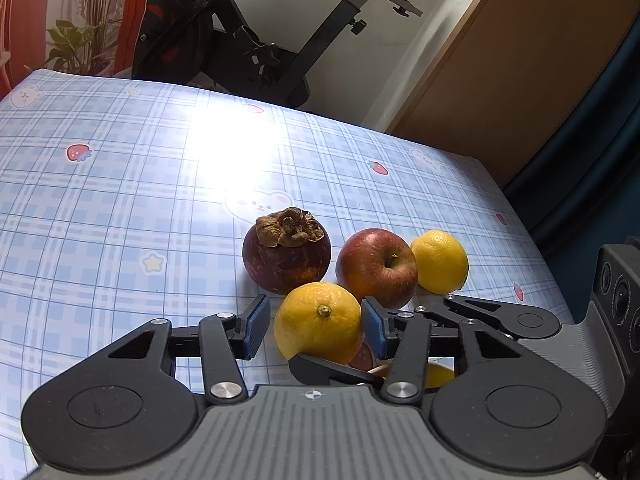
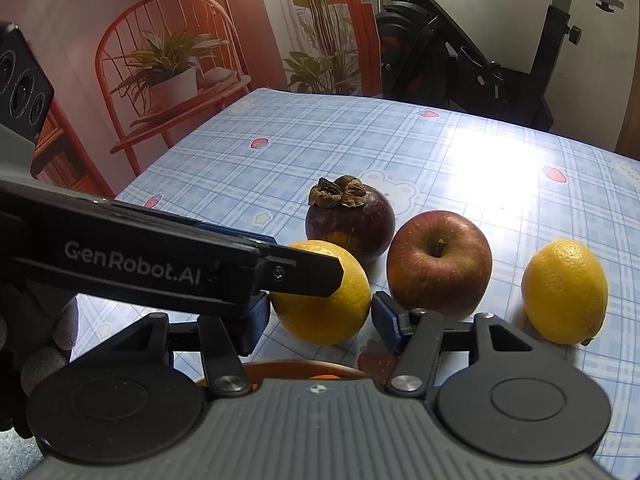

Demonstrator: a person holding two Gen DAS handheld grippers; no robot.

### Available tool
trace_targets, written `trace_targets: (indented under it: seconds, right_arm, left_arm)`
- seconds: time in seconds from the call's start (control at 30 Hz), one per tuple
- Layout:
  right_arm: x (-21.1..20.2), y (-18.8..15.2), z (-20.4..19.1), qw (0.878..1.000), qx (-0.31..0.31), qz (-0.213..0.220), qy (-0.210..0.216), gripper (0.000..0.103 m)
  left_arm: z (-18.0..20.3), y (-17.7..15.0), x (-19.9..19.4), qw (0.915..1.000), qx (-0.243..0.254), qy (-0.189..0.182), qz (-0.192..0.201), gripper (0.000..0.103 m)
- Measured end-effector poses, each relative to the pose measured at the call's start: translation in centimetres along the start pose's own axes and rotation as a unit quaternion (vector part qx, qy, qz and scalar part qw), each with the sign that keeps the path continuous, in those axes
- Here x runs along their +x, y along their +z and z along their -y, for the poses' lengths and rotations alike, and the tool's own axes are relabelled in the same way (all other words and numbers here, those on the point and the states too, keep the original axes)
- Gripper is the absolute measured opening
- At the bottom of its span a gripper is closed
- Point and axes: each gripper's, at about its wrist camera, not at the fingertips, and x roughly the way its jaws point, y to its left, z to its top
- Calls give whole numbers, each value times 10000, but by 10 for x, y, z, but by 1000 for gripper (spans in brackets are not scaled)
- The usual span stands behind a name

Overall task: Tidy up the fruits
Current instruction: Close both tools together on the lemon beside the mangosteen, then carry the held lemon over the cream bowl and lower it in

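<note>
Four fruits sit close together on the blue plaid tablecloth (image 1: 120, 200): a dark purple mangosteen (image 1: 286, 256) (image 2: 350, 220), a red apple (image 1: 376, 267) (image 2: 439, 264), a lemon (image 1: 440, 261) (image 2: 565, 290) and an orange (image 1: 318, 322) (image 2: 324, 296). My left gripper (image 1: 316, 328) is open, its blue pads on either side of the orange with gaps. My right gripper (image 2: 320, 320) is open too, pads flanking the same orange from the near side. The left gripper's finger (image 2: 304, 270) crosses in front of the orange in the right wrist view.
An orange bowl rim (image 2: 296, 368) shows just under my right gripper, with fruit inside (image 1: 438, 376). An exercise bike (image 1: 248, 40) stands behind the table. A red chair with a plant (image 2: 168, 68) is at the left. The table's right edge (image 1: 536, 248) is near the lemon.
</note>
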Motion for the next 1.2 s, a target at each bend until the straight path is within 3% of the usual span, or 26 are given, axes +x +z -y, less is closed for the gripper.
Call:
trace_targets:
  seconds: [0.07, 0.63, 1.2]
  right_arm:
    - [2, 0, 1, 10000, 40, -24, 20, 60]
    - [-2, -7, 3, 9998, 141, 90, 127, 58]
    - [-63, -21, -12, 9996, -190, 188, 53, 57]
  left_arm:
    - [-4, 1, 0, 9999, -85, -122, -19, 47]
    - [-10, 2, -1, 9993, -186, -327, 7, 46]
    - [34, -18, -38, 9982, 91, -584, 99, 46]
